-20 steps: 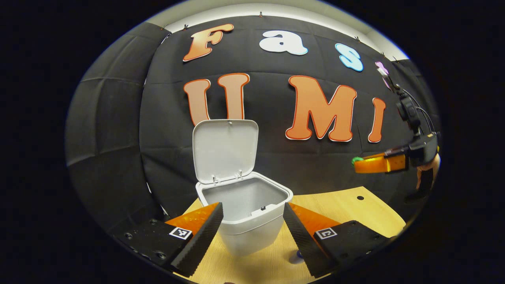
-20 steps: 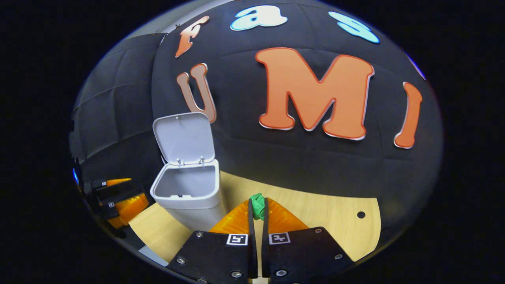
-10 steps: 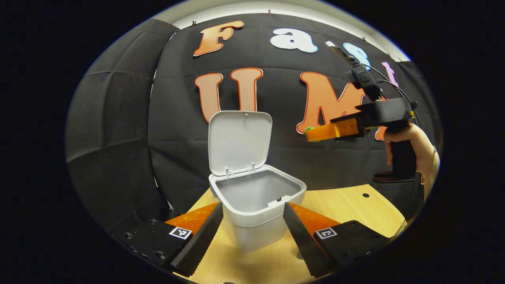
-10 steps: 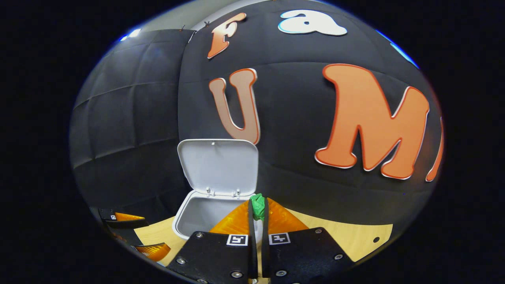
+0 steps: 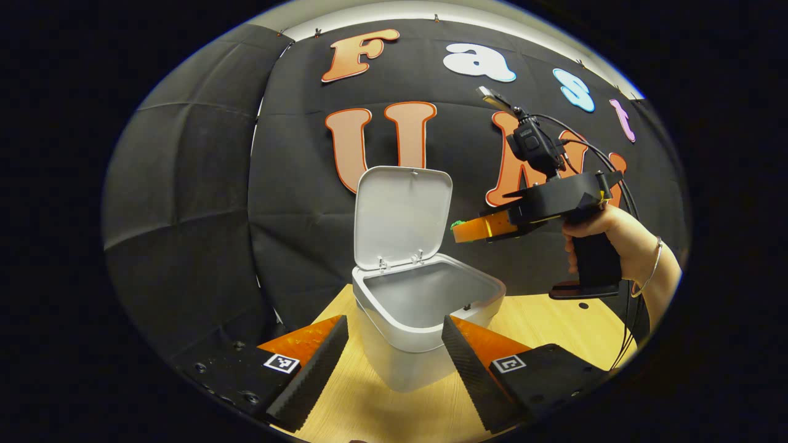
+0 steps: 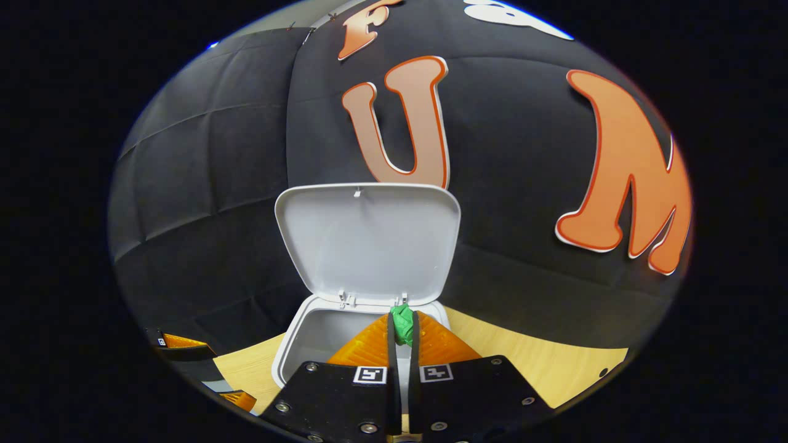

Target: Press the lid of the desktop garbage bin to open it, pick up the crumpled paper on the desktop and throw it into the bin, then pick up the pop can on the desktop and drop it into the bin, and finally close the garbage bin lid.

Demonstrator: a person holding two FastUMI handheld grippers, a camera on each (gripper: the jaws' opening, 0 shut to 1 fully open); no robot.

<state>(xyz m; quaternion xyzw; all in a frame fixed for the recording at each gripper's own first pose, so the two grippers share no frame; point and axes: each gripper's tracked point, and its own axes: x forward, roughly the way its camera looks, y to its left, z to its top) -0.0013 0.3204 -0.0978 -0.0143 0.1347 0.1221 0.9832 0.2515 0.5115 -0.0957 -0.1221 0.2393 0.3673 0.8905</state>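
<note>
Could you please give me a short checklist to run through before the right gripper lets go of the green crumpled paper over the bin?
1. Lid open and upright, clear of the drop path: ok.
2. Green crumpled paper pinched between the right gripper jaws: ok.
3. Paper above the garbage bin opening: ok in the right gripper view; in the left gripper view it hangs near the back rim by the hinge, so cannot tell for certain.
4. Left gripper jaws open, low in front of the bin, out of the way: ok.
5. Bin standing upright on the wooden desktop: ok.
6. Pop can ready for the next pick: cannot tell.
</note>
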